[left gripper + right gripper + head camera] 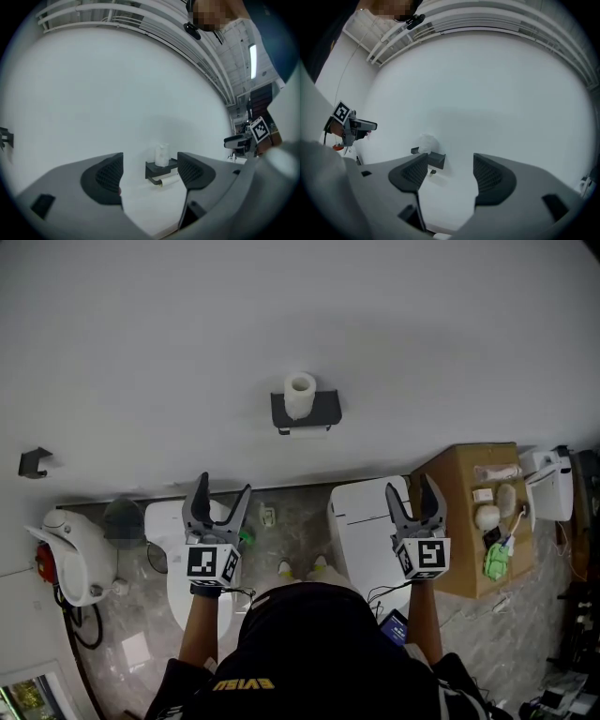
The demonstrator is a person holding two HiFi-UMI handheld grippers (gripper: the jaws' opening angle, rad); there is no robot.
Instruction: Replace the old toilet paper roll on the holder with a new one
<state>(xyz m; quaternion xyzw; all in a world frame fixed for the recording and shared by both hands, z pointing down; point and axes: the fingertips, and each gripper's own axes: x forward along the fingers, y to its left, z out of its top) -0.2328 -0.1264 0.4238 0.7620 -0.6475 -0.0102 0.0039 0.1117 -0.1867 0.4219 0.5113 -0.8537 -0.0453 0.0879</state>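
A person is facing the wall holder (326, 411) with the left gripper (223, 487) and right gripper (411, 486) both gaping wide, carrying nothing and well short of it. A fresh roll (300, 395) is standing on its shelf and the old roll (309, 432) is hanging beneath, so the swap appears not yet begun

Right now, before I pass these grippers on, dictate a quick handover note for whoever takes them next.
Grippers: left gripper and right gripper are both open and empty, held up short of the wall.
Things: the holder is on the wall ahead. One roll stands upright on its shelf, and a thin roll hangs on the bar beneath.
Done: nothing that shows; neither roll is touched.
Left: take off the thin roll, then fit the upright one on the bar.
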